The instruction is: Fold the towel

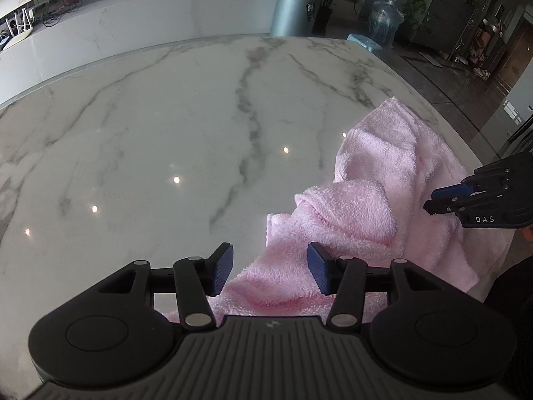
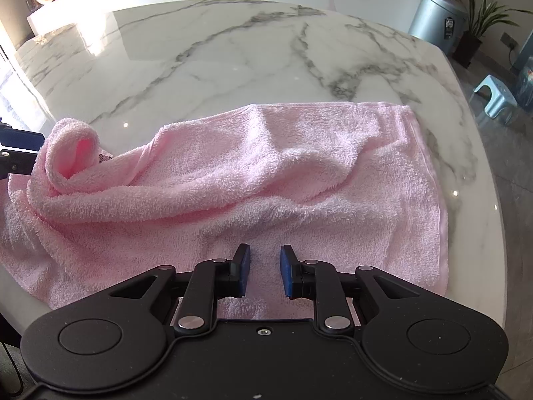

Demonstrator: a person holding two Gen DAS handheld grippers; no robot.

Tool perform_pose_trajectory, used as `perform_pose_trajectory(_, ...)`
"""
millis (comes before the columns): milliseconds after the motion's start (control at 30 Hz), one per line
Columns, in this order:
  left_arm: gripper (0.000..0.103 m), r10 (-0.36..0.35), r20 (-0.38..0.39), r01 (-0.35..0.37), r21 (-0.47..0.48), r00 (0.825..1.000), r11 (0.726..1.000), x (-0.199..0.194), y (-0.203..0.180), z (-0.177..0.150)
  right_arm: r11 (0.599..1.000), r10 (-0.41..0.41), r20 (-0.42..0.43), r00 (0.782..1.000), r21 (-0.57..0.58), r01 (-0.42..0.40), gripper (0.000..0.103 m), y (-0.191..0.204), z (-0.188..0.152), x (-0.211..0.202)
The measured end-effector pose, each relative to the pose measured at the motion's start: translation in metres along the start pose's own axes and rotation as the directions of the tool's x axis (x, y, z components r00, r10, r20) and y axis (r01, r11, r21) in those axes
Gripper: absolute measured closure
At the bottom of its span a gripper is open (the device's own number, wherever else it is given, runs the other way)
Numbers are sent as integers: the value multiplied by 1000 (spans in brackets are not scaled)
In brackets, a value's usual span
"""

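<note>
A pink terry towel (image 2: 266,166) lies rumpled on the white marble table (image 2: 233,50), with a rolled-up corner at its left end. My right gripper (image 2: 265,275) is at the towel's near edge. Its blue pads stand close together and towel fabric fills the narrow gap between them. In the left wrist view the towel (image 1: 366,173) is bunched at the right. My left gripper (image 1: 269,266) hangs over its near-left part with the pads wide apart and not pressing on the fabric. The right gripper (image 1: 429,201) shows at the right edge there.
The table's right edge (image 2: 493,166) curves close to the towel. Beyond it are a grey bin (image 2: 433,16), a potted plant (image 2: 479,23) and a pale blue stool (image 2: 496,96). A white counter (image 1: 133,30) runs behind the table. Bare marble (image 1: 166,116) spreads left of the towel.
</note>
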State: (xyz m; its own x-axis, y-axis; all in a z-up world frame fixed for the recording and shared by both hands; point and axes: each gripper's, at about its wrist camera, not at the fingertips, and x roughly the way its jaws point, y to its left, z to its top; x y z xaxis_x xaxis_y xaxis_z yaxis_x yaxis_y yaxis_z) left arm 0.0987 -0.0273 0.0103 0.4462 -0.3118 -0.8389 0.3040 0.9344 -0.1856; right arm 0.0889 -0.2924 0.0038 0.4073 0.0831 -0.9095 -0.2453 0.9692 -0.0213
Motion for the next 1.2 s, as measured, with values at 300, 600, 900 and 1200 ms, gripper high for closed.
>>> perform_pose_trajectory(300,71,-26,-11,26,25,1000,999,17,-12,-12,1000,1,1,1000,-1,-1,84,-1,0,1)
perform_pose_trajectory(600,95,50,53,-52,37,997,998,-2,-13,-11,1000,1,4,1000,0,-1,84,-2,1,1)
perform_pose_trajectory(900,95,296,136,-292,-46,946,955,-39,22,3,1000,-10,26,1000,25,9,84,-1,3,3)
perform_pose_trajectory(1200,95,248,149,-254,22,957,967,-29,-2,-8,999,-16,30,999,29,16,83,-5,6,4)
